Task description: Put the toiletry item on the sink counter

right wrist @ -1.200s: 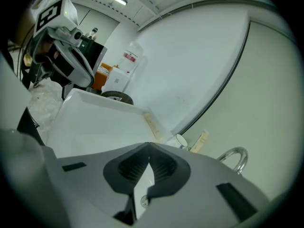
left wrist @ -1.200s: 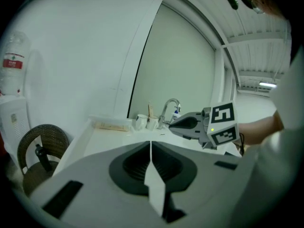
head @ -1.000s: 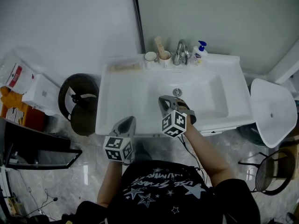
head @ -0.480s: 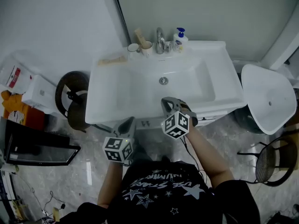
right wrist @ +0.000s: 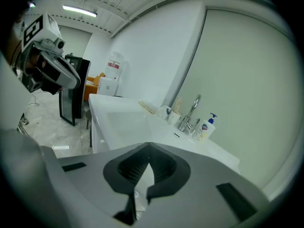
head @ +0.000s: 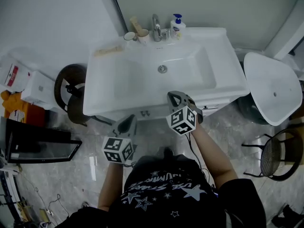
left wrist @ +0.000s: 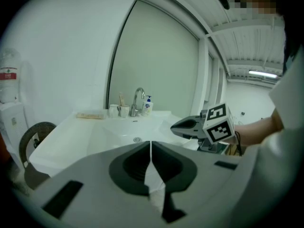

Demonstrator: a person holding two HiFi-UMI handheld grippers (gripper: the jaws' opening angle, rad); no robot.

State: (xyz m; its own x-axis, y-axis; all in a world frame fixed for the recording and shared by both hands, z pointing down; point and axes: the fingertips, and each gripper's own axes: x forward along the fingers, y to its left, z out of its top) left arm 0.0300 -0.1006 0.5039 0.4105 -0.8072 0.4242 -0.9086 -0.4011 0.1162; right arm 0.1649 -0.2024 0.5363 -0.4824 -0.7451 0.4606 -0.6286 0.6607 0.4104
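Left of the desk [head: 99, 87], on the floor, a dark round object [head: 71, 91] sits close against its side, so there is little room to step that way. Next comes the left gripper [head: 129, 122], held in the air just near of the desk's front edge, its fingers together with nothing between them.

On the far left of the desk lies a flat tan strip [head: 108, 50]. Right of it, along the far rim, stand two cups [head: 136, 35], the tap [head: 156, 26] and a pump bottle [head: 177, 26], all parked by the wall where they clear the basin [head: 190, 75]. The bottle looks the likeliest toiletry item, and it stands on the desk already; which item the task means I cannot tell.

The right gripper [head: 173, 98] hovers over the front edge, fingers also together and empty. Both are held low and idle, so I judge no carry is in hand.

Open flat room lies at the desk's far right corner and on its left shoulder. The front rim is narrow and would let a thing slip off. Right of the desk a white seat [head: 270, 91] stands near, narrowing that side.
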